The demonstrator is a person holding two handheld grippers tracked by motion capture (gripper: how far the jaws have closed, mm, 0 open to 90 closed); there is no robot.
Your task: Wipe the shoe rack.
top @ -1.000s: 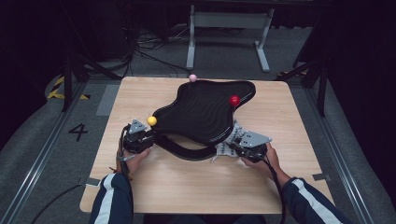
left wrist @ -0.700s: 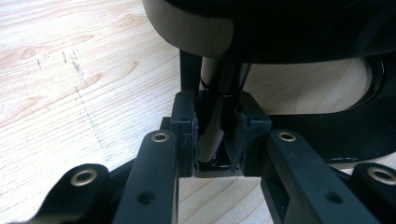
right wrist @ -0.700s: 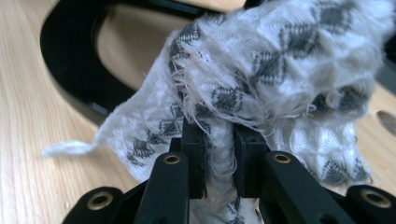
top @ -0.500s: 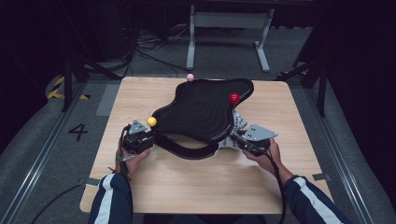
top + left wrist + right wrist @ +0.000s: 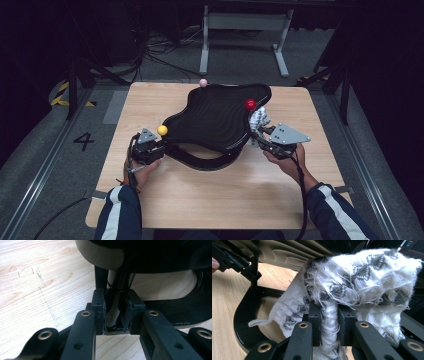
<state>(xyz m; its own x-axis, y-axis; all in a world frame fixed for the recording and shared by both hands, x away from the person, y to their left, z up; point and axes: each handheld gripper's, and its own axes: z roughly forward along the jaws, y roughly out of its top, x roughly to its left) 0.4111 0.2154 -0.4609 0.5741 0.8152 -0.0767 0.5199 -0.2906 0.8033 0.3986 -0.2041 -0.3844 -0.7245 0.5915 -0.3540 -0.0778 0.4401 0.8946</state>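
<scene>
Had the left tool (image 5: 113, 315) clenched on a post (image 5: 119, 285) under the black ribbed tray (image 5: 215, 117), and the right tool (image 5: 329, 322) grasping the knit cloth (image 5: 367, 285) by the tray's right rim. Looked like the start of a wipe. Probably needed to drag the cloth across those ribs next.

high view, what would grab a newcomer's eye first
The big black wavy tray mid-table, propped above a black curved base, stands out first, with a red ball at its right edge, a yellow ball at its left tip and a pink ball at its far edge. Next, the white patterned cloth clamped in the right hand-held gripper beside the tray's right side.
</scene>
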